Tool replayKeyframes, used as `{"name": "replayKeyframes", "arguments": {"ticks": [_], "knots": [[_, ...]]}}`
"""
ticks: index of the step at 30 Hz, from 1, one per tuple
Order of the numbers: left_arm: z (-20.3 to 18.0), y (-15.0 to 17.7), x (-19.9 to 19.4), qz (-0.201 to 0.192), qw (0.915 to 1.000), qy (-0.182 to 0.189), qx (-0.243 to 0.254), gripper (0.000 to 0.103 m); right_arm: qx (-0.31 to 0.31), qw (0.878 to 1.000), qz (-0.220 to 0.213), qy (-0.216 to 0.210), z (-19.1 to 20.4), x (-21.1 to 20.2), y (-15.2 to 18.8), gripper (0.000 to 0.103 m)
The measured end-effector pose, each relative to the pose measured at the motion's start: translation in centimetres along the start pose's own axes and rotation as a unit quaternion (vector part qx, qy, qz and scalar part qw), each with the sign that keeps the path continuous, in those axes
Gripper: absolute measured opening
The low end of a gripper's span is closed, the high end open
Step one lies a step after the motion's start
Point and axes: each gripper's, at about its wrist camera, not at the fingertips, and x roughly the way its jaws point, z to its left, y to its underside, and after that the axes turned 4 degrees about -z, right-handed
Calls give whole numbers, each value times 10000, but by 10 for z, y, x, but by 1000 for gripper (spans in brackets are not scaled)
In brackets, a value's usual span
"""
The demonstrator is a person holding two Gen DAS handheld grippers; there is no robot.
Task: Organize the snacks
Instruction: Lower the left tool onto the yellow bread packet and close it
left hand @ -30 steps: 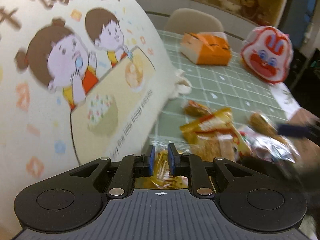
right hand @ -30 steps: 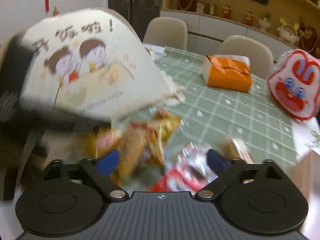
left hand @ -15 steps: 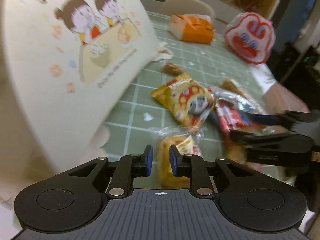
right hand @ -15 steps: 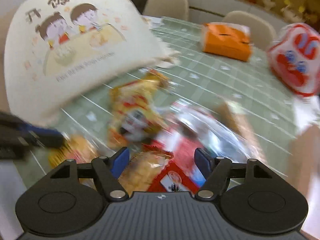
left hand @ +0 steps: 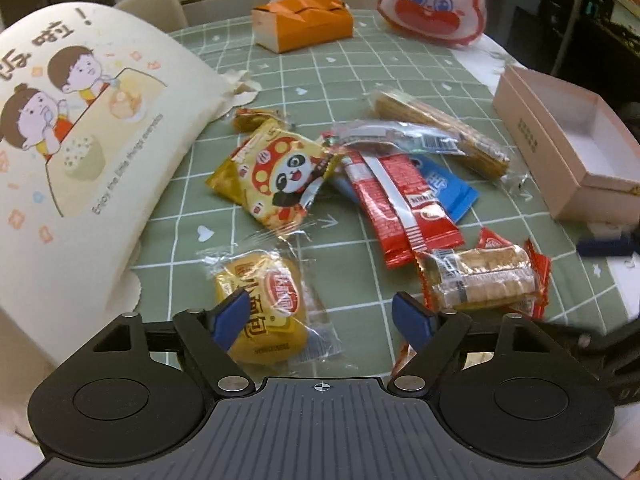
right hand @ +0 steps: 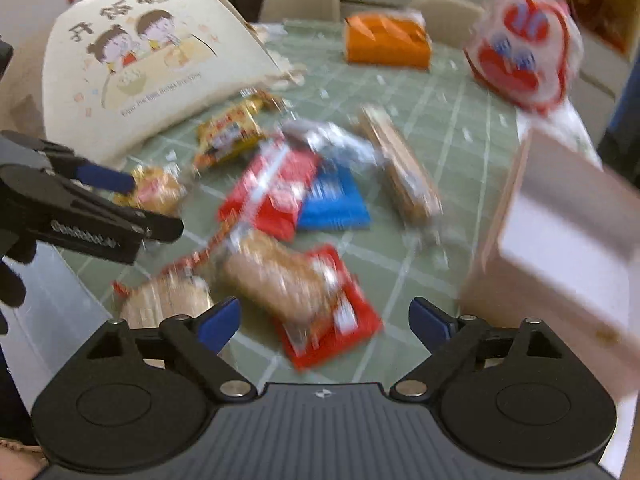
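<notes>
Several snack packets lie on the green checked tablecloth [left hand: 352, 76]. My left gripper [left hand: 324, 316] is open and empty, above the near edge of a yellow bread packet [left hand: 264, 304]. Beyond lie a panda packet [left hand: 276, 176], a red wafer packet [left hand: 400, 204], a blue packet [left hand: 448, 188], a long biscuit stick pack [left hand: 440, 132] and a red cracker pack [left hand: 484, 276]. An open pink box [left hand: 568, 148] stands at the right. My right gripper [right hand: 324, 318] is open and empty over the cracker pack [right hand: 308, 292]; that view is blurred.
A large cream cartoon bag [left hand: 72, 152] stands at the left. An orange tissue box [left hand: 304, 20] and a red-and-white rabbit bag [left hand: 432, 0] are at the far side. Chairs stand behind the table. The table's near edge is close below both grippers.
My left gripper has opened from shut and the view has swung right, off the cream bag. My right gripper has moved right, toward the pink box, staying open.
</notes>
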Motion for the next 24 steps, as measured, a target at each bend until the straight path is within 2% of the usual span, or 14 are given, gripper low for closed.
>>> {"name": "replayKeyframes", "arguments": {"ticks": [2,3,6,8,11,14,16,17,18,19,24], "knots": [[8,1,-8,-119,9994,-61,-317,76,123,9999,98,-28,-4,-1,11,93],[14,2,-12,-163,9985,-254,-466,76,151,9998,126,-48,-4,-1,15,94],[39,2,-4,9,9934,-575,-997,76,153,9995,205,-180,-1,1,26,98],[49,0,5,104,9911,-463,-1240,76,226,9992,246,-208,0,4,29,98],[49,-3,17,210,9904,-203,-1353,76,315,9988,283,-259,-2,6,33,102],[44,-4,32,348,9900,-81,-1365,77,179,9992,270,-238,1,7,36,103],[43,-4,34,292,9902,-78,-1363,77,-94,9997,207,-105,8,8,41,103],[43,-3,33,283,9898,-40,-1396,73,-257,9996,148,-24,12,8,44,103],[45,-3,31,277,9890,27,-1450,64,-172,9998,72,-17,11,7,46,103],[47,-2,28,271,9880,136,-1516,59,-149,9999,35,8,11,6,48,103],[48,9,-2,10,9867,398,-1576,58,-142,9999,30,13,10,5,46,103]]}}
